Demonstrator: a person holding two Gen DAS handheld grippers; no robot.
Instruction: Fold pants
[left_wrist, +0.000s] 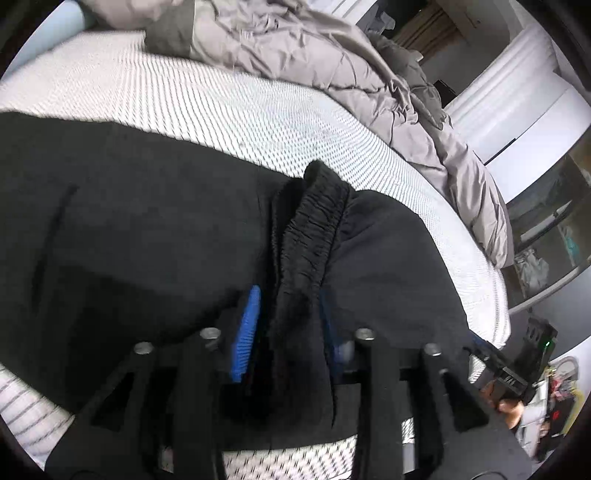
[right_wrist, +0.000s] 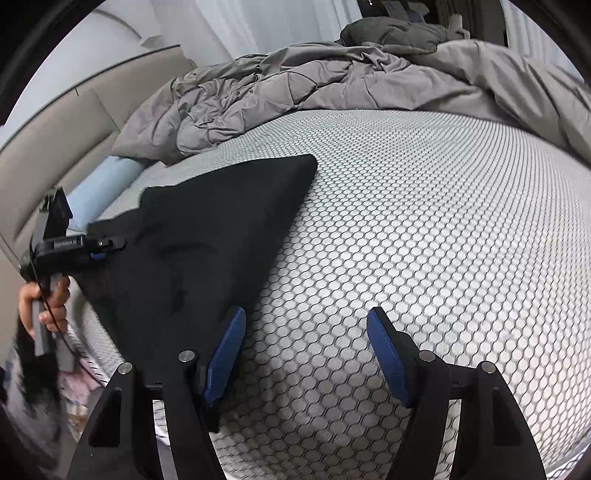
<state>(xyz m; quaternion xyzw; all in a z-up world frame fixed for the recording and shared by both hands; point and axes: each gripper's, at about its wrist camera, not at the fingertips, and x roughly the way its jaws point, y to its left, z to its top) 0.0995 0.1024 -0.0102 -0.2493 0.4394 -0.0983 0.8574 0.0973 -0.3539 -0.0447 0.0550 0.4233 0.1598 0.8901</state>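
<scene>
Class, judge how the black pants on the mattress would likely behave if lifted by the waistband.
The black pants would probably sag and drape: the gathered waistband already bunches limply between the left gripper jaws. They look thin and creased flat, so likely light. On the textured mattress, they may drag rather than slide.

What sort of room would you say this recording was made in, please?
Most likely a bedroom: the black pants lie on a bare mattress with a honeycomb-pattern cover, a crumpled grey comforter is pushed to its far side, and a padded headboard stands behind.
</scene>
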